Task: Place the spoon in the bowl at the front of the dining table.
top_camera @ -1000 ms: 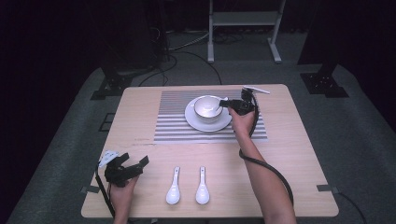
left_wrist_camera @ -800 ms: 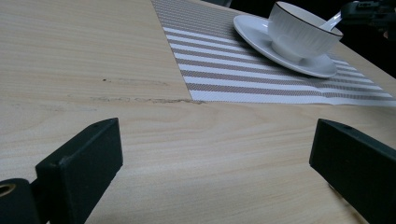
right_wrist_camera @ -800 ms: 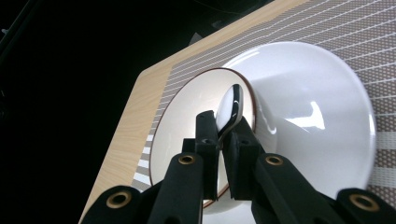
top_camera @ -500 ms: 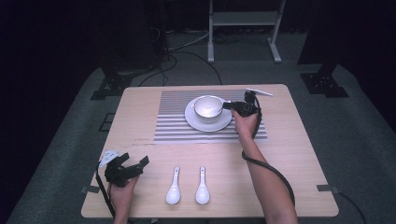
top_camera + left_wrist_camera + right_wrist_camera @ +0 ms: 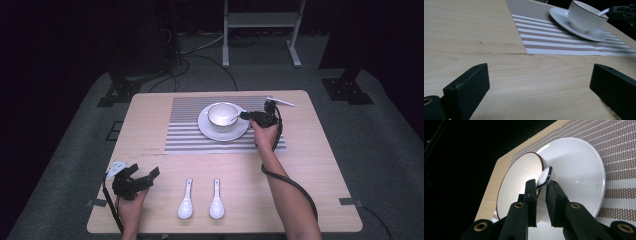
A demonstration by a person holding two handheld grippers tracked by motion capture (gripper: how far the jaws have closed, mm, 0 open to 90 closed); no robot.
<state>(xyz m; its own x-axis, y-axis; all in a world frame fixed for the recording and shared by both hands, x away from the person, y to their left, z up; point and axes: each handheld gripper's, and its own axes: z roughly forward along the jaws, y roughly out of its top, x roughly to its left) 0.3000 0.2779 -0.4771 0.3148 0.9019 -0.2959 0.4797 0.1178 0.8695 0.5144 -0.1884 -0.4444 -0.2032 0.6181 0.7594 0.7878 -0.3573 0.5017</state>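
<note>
right gripper (image 5: 246, 115) clamped on a spoon (image 5: 233, 119) over the bowl (image 5: 223, 115).
the spoon's long axis ran roughly left-right across the table, scoop end pointing into the bowl on its saucer (image 5: 210, 130), handle pinched between the closed jaws. the left gripper (image 5: 141, 176) rested near the table's (image 5: 320, 165) front left corner, jaws wide apart, beside two white spoons (image 5: 185, 205) lying lengthwise toward the person.

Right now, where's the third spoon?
The spoon is clamped in the right hand-held gripper, its end inside the bowl on the saucer, far side of the table in the high view.
</note>
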